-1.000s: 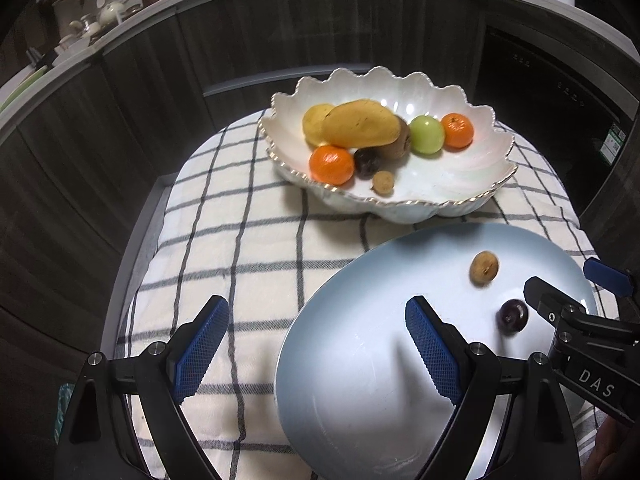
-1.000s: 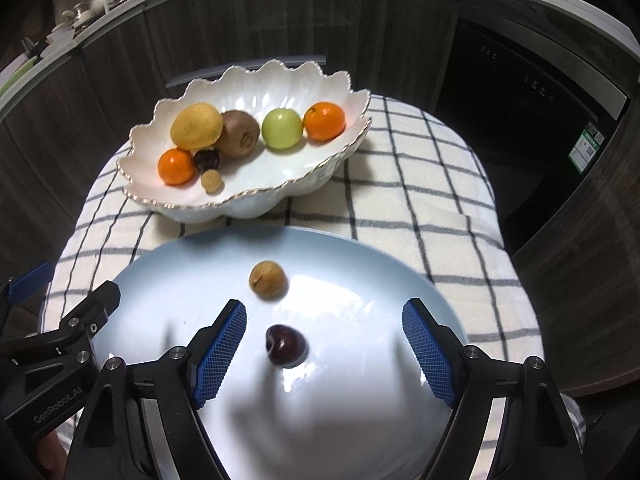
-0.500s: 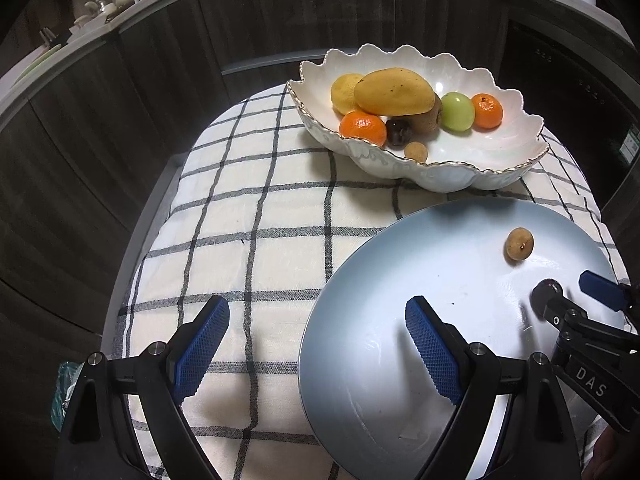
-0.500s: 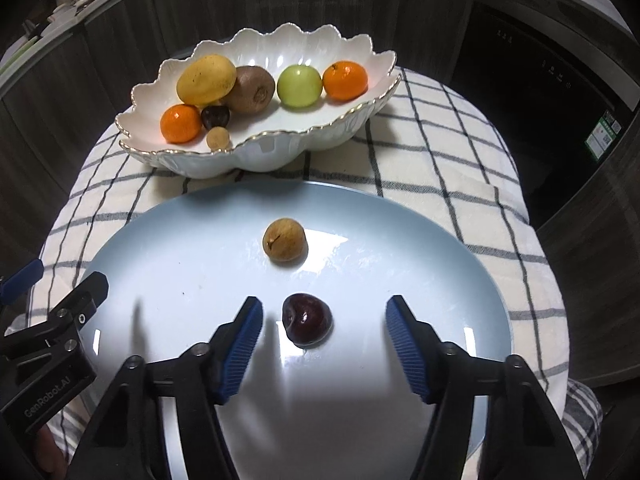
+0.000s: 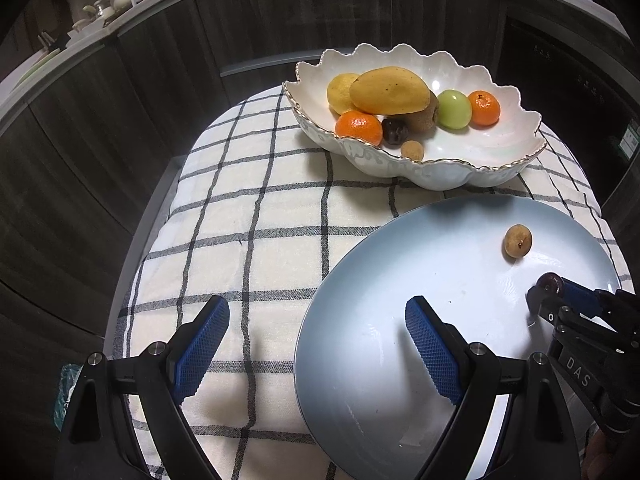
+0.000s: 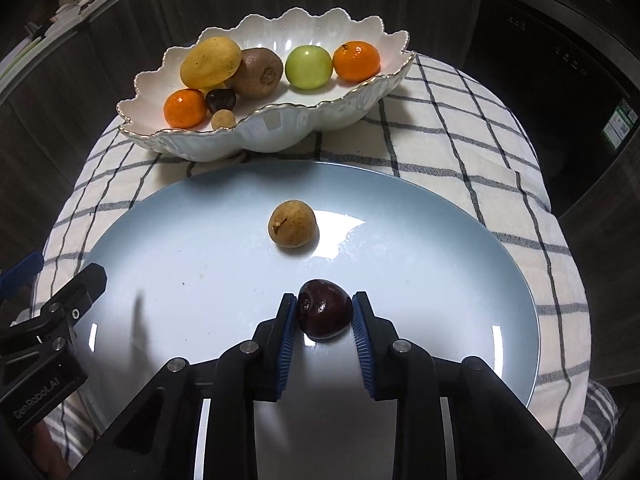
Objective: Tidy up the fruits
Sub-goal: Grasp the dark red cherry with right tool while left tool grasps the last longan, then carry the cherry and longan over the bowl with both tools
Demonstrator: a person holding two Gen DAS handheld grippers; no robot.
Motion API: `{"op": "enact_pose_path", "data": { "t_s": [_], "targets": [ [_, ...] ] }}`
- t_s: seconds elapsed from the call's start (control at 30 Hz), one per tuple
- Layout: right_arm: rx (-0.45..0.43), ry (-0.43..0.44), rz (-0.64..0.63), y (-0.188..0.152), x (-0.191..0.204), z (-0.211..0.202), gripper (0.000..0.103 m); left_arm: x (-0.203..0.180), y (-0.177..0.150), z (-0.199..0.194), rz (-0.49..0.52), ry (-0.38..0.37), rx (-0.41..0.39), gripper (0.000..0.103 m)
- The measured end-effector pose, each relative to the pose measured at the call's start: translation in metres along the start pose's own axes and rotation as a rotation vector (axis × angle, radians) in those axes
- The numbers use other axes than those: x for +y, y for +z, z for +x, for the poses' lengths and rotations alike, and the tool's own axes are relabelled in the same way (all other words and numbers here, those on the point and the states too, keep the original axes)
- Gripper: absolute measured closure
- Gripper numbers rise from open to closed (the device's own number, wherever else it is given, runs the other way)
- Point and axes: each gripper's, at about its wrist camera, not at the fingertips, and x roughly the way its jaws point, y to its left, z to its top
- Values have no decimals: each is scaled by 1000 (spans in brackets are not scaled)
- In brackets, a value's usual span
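While the right jaws were closing: the dark cherry (image 6: pixel 324 309) sat right between them, on the blue plate (image 6: pixel 420 248).
What changed: a moment before, the right gripper (image 6: pixel 324 314) was wide, with the cherry loose between its fingers; now both blue pads touched the cherry's sides.
What that meant: the grab looked almost done, so I think lifting the cherry came next.
Cherry and tool: the cherry was at the very tips of the fingers, not deep inside, and it was low on the plate, maybe touching it.
Nearby fruit: a small brown fruit (image 6: pixel 293 224) lay on the same plate, farther from the gripper, apart from the cherry.
Bowl: the white wavy bowl (image 6: pixel 280 136) stood behind the plate, with a mango (image 6: pixel 211 61), a kiwi (image 6: pixel 260 72), a green fruit (image 6: pixel 308 67), two oranges, one more cherry and one more brown fruit.
Left gripper (image 5: pixel 316 344): spread wide with nothing in it, over the checked cloth (image 5: pixel 248 216) and the plate's edge.
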Motion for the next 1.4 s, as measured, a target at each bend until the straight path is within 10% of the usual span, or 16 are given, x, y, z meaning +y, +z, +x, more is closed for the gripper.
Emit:
{"op": "enact_pose_path", "data": {
  "t_s": [0.73,1.07,1.4],
  "targets": [
    [-78,-62,96,20,-85,-27,74,-102,34,15,111,-115,-10,14],
    [-87,-61,117,24,-102,-26,74,-135,38,34,156,-136,19,32],
    [-90,-59,109,26,-99,-26,74,-142,37,41,173,-178,47,77]
  ]
}}
